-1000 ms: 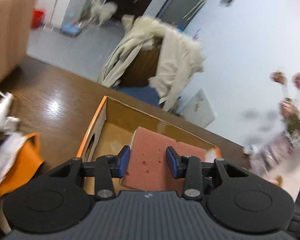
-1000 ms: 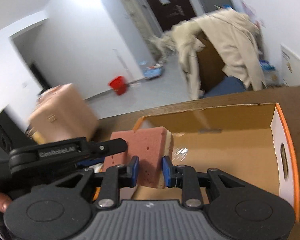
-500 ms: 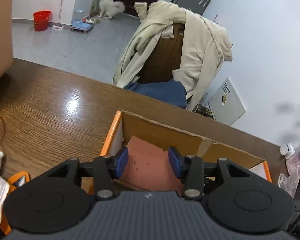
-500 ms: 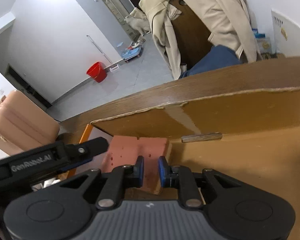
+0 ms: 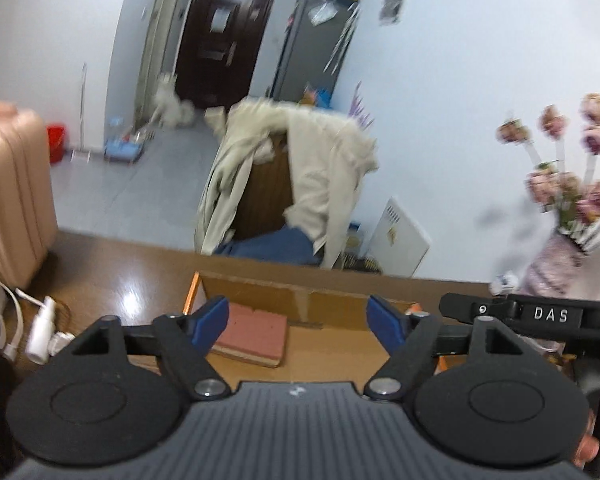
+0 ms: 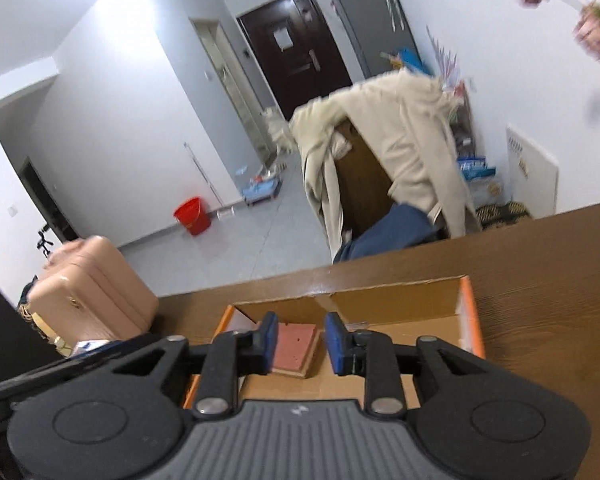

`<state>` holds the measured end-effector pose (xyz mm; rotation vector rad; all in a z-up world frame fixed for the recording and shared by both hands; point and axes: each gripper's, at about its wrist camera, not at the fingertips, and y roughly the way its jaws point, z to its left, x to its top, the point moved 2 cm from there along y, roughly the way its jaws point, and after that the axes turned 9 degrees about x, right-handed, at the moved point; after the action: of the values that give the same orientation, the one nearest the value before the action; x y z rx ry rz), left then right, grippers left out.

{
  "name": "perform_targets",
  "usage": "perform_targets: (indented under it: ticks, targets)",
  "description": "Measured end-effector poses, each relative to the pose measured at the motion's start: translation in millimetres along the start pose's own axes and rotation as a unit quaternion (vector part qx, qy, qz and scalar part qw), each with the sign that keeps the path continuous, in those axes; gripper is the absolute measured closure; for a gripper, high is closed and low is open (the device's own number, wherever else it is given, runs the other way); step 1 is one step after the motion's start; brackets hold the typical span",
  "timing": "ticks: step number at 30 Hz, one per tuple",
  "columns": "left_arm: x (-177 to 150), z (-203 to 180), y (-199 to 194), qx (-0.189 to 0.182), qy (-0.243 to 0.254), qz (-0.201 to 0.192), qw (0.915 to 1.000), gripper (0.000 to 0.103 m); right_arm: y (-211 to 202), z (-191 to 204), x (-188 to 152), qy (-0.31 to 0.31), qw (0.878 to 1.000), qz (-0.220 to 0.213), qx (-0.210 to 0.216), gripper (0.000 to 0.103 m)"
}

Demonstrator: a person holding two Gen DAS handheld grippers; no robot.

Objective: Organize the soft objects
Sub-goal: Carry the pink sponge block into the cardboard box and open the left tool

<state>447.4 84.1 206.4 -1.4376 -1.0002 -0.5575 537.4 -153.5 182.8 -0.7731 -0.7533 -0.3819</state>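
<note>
Leftmost, the left tongs (image 5: 299, 319) hang wide open and empty; the pink sponge (image 5: 253, 335) lies flat ahead of their left finger, in the left end of the cardboard box (image 5: 332, 307) on the desk (image 5: 112, 276). Further right, the right tongs (image 6: 298, 343) stand partly open, holding nothing, the sponge (image 6: 296, 346) framed between their fingers below, so they seem nearer. Its long axis I cannot tell.
</note>
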Motion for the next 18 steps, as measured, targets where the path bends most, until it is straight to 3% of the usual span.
perform_targets:
  ticks: [2, 4, 7, 14, 18]
  targets:
    - [-4.3, -5.0, -37.1, -0.011, 0.018, -0.023, 0.9995, 0.014, -32.1, 9.0, -2.1, -0.016, 1.0, -0.011, -0.003, 0.057]
    - [-13.8, -7.6, -70.7, -0.025, 0.033, -0.049, 0.9979, 0.006, -64.8, 18.8, -11.4, -0.035, 0.999, -0.022, -0.005, 0.048]
    - [-41.3, -4.6, -113.5, -0.025, 0.047, -0.075, 0.9958, 0.005, -105.0, 29.3, -35.4, -0.062, 0.997, -0.043, 0.001, 0.038]
    - [-130.1, 15.1, -205.2, -0.007, 0.09, -0.154, 0.9839, 0.0, -188.1, 50.5, -124.0, -0.127, 0.988, -0.085, -0.028, 0.023]
    - [-186.5, 25.6, -233.4, -0.007, 0.092, -0.16, 0.9828, 0.0, -228.1, 64.9, -184.8, -0.159, 0.98, -0.113, -0.045, 0.019]
